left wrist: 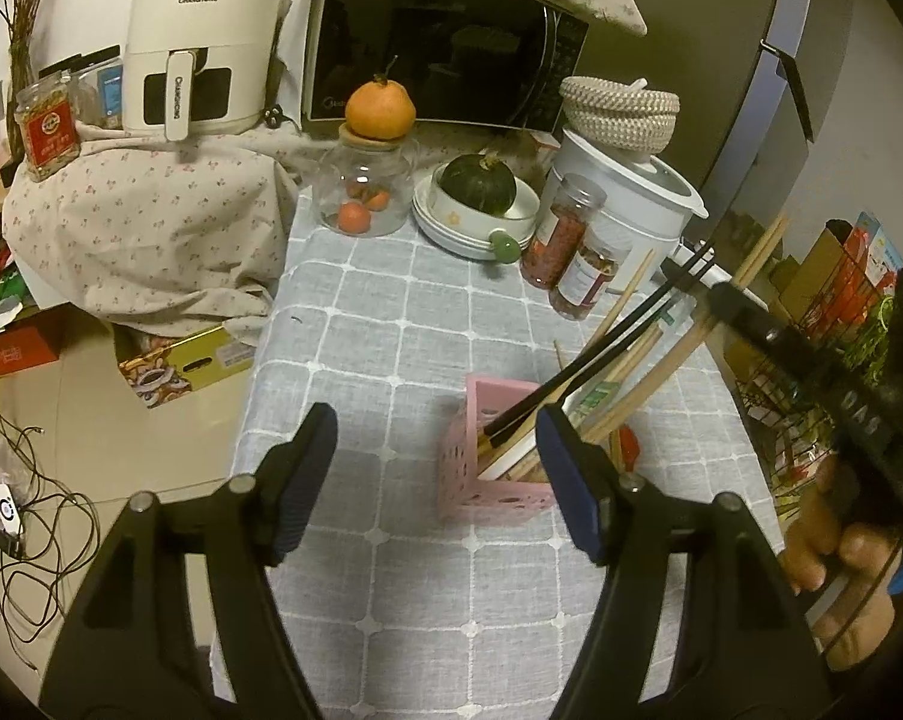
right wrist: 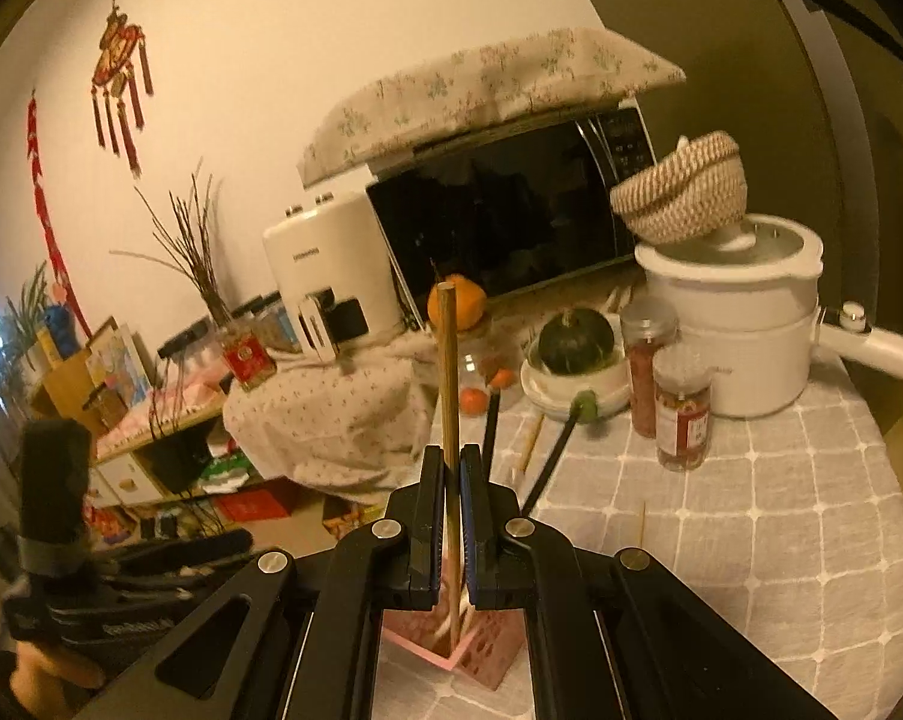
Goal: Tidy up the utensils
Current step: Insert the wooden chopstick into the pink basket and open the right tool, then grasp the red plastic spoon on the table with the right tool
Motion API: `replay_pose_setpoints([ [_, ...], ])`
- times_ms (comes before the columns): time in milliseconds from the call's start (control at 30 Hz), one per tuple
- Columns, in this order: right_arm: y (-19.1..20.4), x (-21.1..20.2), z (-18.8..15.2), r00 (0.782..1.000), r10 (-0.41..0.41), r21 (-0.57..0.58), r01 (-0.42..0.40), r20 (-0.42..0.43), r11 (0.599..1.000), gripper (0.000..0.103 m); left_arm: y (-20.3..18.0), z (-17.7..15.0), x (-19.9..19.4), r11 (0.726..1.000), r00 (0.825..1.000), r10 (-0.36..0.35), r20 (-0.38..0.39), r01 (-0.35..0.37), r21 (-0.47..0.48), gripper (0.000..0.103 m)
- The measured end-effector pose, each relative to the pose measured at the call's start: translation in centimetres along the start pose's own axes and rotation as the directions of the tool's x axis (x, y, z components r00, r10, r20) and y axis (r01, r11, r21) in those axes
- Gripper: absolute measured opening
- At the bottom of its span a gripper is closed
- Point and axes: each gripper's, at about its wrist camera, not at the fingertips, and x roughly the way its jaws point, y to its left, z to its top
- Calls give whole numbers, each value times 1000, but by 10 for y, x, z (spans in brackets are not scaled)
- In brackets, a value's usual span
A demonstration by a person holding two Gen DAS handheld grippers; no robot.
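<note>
A grey checked tablecloth [left wrist: 391, 324] covers the table; a microwave [left wrist: 445, 42] under a floral cloth, a white air fryer [left wrist: 202, 42] and a white rice cooker [left wrist: 625, 192] carrying a woven basket [left wrist: 619, 111] line its far edge, and the tiled floor to its left holds boxes and cables. Two spice jars [left wrist: 571, 252] stand by the cooker. A glass jar [left wrist: 364, 192] holds small oranges and carries one orange on its lid. Stacked white plates [left wrist: 475, 222] hold a dark green squash. Near the right edge, the pink holder [left wrist: 487, 450] contains several wooden chopsticks, a black pair and a white utensil. The left gripper [left wrist: 436, 474] is spread wide just beside the holder. The right gripper [right wrist: 451, 480] pinches one wooden chopstick [right wrist: 448, 360] upright above the holder.
</note>
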Motion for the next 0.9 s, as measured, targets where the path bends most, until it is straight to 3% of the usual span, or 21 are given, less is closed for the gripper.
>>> replay_pose_setpoints([
  [100, -5, 5, -5, 999, 9, 29, -8, -34, 1000, 15, -1, -2, 0, 1000, 1000, -3, -8, 3, 2, 71],
  [200, -9, -4, -1, 1000, 18, 44, -17, -19, 999, 46, -1, -4, -1, 1000, 1000, -3, -10, 3, 4, 76],
  [333, -18, -26, 6, 1000, 9, 53, -9, 1, 999, 55, -6, -9, -2, 1000, 1000, 1, -16, -1, 20, 83],
  [400, -27, -37, 7, 1000, -22, 57, 21, 8, 998, 67, -11, -13, 0, 999, 1000, 4, -30, -3, 35, 88],
  [500, -43, -45, 4, 997, -72, 73, 72, -9, 995, 76, -20, -22, 2, 998, 999, 10, -35, -8, 66, 93],
  [667, -77, -37, -13, 977, -179, 96, 190, -113, 977, 77, -30, -35, 13, 996, 998, 5, -64, 0, 86, 95],
  [900, -115, -8, -50, 906, -333, 51, 358, -260, 933, 77, -35, -48, 31, 997, 990, -6, -138, 18, 81, 95],
])
